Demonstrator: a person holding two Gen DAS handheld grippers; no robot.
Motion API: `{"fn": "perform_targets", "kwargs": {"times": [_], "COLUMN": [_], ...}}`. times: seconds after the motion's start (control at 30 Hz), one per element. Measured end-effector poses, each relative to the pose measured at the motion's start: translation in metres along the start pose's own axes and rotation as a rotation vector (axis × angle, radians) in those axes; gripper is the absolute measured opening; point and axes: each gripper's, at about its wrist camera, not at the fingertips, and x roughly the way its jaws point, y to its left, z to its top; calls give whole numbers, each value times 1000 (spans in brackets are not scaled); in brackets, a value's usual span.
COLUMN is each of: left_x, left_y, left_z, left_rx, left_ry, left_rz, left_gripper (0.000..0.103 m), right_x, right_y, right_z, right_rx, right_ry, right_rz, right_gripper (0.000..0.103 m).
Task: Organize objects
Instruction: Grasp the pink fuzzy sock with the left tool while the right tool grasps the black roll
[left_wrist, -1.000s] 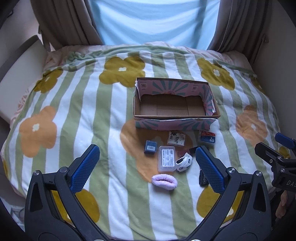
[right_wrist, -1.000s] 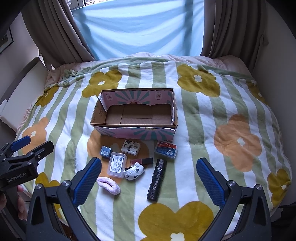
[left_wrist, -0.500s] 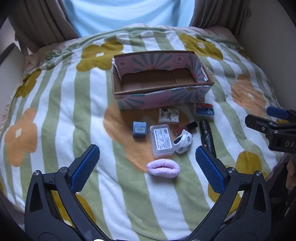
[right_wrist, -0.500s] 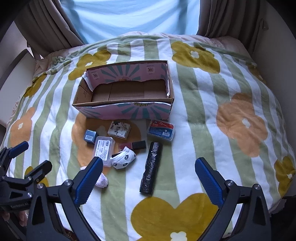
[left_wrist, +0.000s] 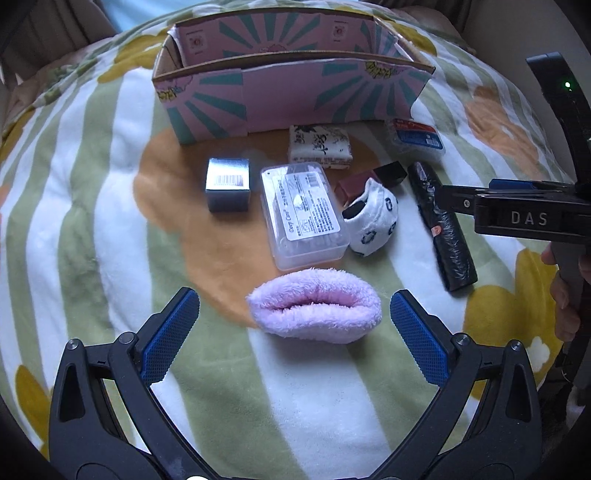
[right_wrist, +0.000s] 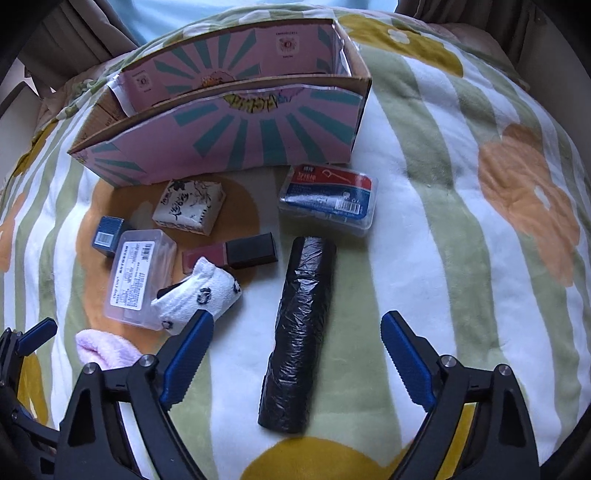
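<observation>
A pink and teal cardboard box (left_wrist: 295, 99) stands open on the bed, also in the right wrist view (right_wrist: 229, 136). In front of it lie small items. My left gripper (left_wrist: 293, 321) is open, its jaws on either side of a lilac fuzzy sock (left_wrist: 314, 310). My right gripper (right_wrist: 297, 339) is open, its jaws either side of the near end of a black bag roll (right_wrist: 299, 332). That roll (left_wrist: 443, 225) and the right gripper (left_wrist: 517, 210) show in the left wrist view.
On the flowered striped blanket (left_wrist: 92, 221) lie a blue small box (left_wrist: 228, 184), a clear plastic case (left_wrist: 303, 214), a white patterned sock (left_wrist: 373, 221), a tissue pack (right_wrist: 190, 206), a dark red and black tube (right_wrist: 236, 253) and a floss pick box (right_wrist: 328, 194).
Both grippers have moved forward and down toward the items. The lilac sock now lies between the left jaws and the black roll between the right jaws.
</observation>
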Motion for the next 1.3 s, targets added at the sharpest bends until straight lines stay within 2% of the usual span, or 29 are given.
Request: {"fn": "perform_targets", "kwargs": {"times": [0.3, 0.5, 0.53, 0.63, 0.7, 0.77, 0.97, 1.3], "left_x": [29, 42, 44, 49, 50, 50, 43, -2], "left_y": [-5, -14, -15, -14, -14, -15, -13, -1], "left_z": [-5, -6, -6, -5, -4, -2, 0, 14], "left_rx": [33, 74, 77, 75, 75, 83, 78, 39], "left_ry": [8, 23, 24, 39, 38, 34, 30, -52], "left_rz": [-37, -47, -50, -63, -71, -74, -84, -109], "left_gripper": [103, 100, 96, 71, 68, 62, 51, 50], "right_x": [31, 39, 39, 38, 36, 34, 25, -15], "right_y": [-3, -5, -5, -8, -10, -9, -12, -22], "right_z": [-2, -10, -11, -14, -16, -17, -22, -33], "right_rx": [54, 63, 56, 54, 59, 54, 61, 58], "right_ry": [26, 51, 50, 43, 38, 36, 33, 4], "right_rz": [-32, -48, -58, -75, -72, -75, -71, -49], "right_gripper": [80, 57, 53, 43, 38, 31, 30, 29]}}
